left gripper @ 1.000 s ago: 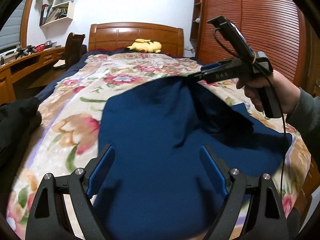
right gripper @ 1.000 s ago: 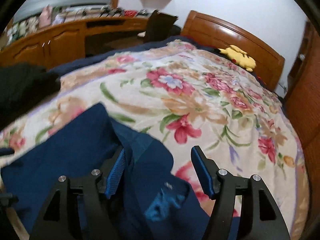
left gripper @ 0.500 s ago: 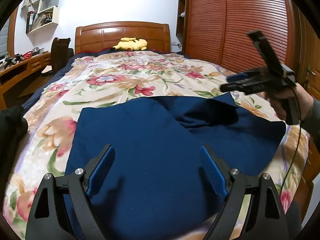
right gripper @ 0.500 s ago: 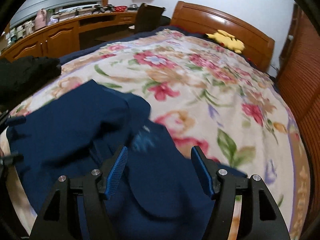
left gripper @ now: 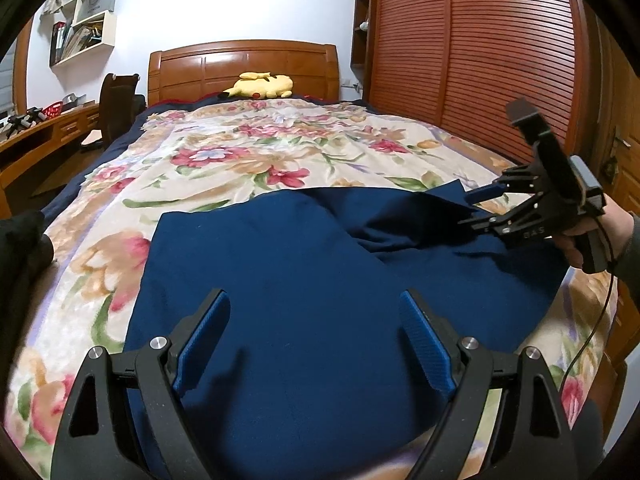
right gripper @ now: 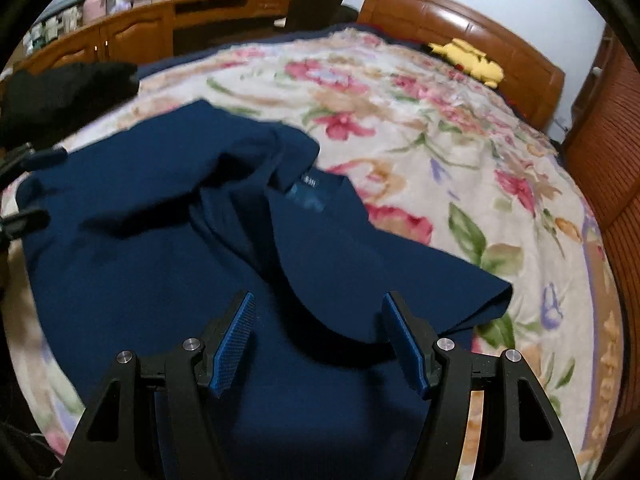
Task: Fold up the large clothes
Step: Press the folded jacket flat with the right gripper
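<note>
Left view, left gripper [left gripper: 314, 334]: hovered low over the near part of the shirt [left gripper: 304, 304], jaws spread wide, blue pads [left gripper: 426, 344] empty.
Left view, right gripper [left gripper: 476, 208]: held from the right by a hand [left gripper: 582, 242] on its grip, pointing left over the shirt's right side; jaws parted, one blue finger above and one black below, nothing pinched.
Left view, writing: pale letters on the right gripper's body, too small to read.
Left view, shirt: dark blue, spread on the floral blanket [left gripper: 224, 164] near the bed's foot, left half flat, right part rumpled into a fold.
Left view only: slatted wardrobe [left gripper: 480, 56], wall shelves [left gripper: 84, 20].
Right view, right gripper [right gripper: 318, 338]: hung over the shirt's [right gripper: 180, 248] near edge, jaws apart and empty.
Right view, shirt: collar [right gripper: 296, 168] up, a small neck label [right gripper: 309, 181] blurred and unreadable; one sleeve [right gripper: 424, 284] spread right.
Right view, left gripper [right gripper: 34, 188]: only its two fingertips at the left edge, apart.
Right view only: black cloth [right gripper: 64, 92] beyond the shirt; long wooden desk [right gripper: 132, 28].
Both views: yellow plush [right gripper: 474, 60] by the headboard [left gripper: 244, 66].
</note>
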Demonstrator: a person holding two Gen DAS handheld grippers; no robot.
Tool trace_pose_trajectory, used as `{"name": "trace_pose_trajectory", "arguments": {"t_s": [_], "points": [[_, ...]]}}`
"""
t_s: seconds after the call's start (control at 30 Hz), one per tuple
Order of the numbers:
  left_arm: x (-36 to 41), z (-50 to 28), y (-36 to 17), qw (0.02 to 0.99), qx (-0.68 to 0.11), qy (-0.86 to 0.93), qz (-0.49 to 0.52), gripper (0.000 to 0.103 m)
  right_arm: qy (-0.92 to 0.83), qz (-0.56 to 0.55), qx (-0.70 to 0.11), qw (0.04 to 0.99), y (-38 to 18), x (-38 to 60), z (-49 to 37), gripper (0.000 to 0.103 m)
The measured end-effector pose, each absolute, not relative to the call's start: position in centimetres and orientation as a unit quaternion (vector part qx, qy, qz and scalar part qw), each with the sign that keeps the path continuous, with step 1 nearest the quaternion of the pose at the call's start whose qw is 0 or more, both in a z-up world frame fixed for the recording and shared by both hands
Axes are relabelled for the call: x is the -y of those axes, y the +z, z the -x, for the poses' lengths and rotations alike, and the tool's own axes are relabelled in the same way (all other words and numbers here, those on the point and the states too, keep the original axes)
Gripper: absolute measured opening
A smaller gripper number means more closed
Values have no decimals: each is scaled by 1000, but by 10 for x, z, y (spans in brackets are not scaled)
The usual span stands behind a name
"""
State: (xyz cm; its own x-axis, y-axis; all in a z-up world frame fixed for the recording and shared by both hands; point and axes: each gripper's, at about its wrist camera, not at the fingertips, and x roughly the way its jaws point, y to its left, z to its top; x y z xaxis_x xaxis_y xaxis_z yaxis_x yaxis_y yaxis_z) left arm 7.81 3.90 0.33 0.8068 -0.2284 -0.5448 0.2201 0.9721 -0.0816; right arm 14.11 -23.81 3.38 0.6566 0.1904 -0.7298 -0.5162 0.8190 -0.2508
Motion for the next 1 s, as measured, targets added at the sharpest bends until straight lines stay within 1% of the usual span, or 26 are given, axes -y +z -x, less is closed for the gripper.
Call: {"name": "trace_pose_trajectory", "arguments": {"t_s": [0.13, 0.2, 0.23, 0.27, 0.3, 0.33, 0.37, 0.4, 0.67, 0.73, 0.77, 0.8, 0.83, 0.87, 0.93, 1.0], "points": [[-43, -77, 3, 951, -287, -115, 9, 87, 176, 257, -370, 875, 31, 233, -160, 68], [-44, -77, 2, 951, -288, -115, 10, 87, 162, 267, -372, 874, 29, 230, -174, 58], [-44, -77, 2, 951, -288, -115, 10, 87, 156, 272, -370, 875, 28, 227, -181, 57], [-44, -77, 2, 951, -288, -115, 9, 87, 151, 276, -365, 876, 29, 226, -188, 52], [-44, -77, 1, 951, -288, -115, 8, 87, 148, 280, -363, 876, 29, 223, -193, 42], [-44, -76, 2, 951, -288, -115, 8, 87, 142, 285, -361, 877, 29, 220, -200, 37], [-44, -76, 1, 950, -289, -115, 7, 87, 135, 290, -357, 878, 30, 217, -206, 26], [-43, -77, 1, 950, -290, -115, 7, 87, 130, 291, -350, 881, 31, 214, -211, 21], [-43, -78, -1, 948, -297, -113, 3, 87, 93, 274, -304, 908, 36, 198, -253, 21], [-43, -79, -2, 948, -298, -112, 3, 87, 81, 265, -301, 913, 35, 196, -261, 22], [-44, -79, -2, 948, -299, -112, 4, 87, 69, 263, -301, 914, 33, 196, -265, 35], [-44, -79, -3, 947, -300, -112, 4, 87, 56, 256, -302, 917, 33, 198, -269, 55], [-44, -80, -3, 947, -301, -112, 4, 87, 56, 240, -310, 918, 33, 202, -272, 63], [-44, -80, -3, 947, -301, -113, 4, 87, 62, 223, -317, 920, 35, 205, -274, 69], [-43, -81, -3, 947, -301, -113, 3, 87, 63, 206, -315, 924, 42, 212, -273, 69], [-43, -81, -3, 947, -301, -114, 4, 87, 54, 200, -294, 933, 52, 219, -264, 70]]}}
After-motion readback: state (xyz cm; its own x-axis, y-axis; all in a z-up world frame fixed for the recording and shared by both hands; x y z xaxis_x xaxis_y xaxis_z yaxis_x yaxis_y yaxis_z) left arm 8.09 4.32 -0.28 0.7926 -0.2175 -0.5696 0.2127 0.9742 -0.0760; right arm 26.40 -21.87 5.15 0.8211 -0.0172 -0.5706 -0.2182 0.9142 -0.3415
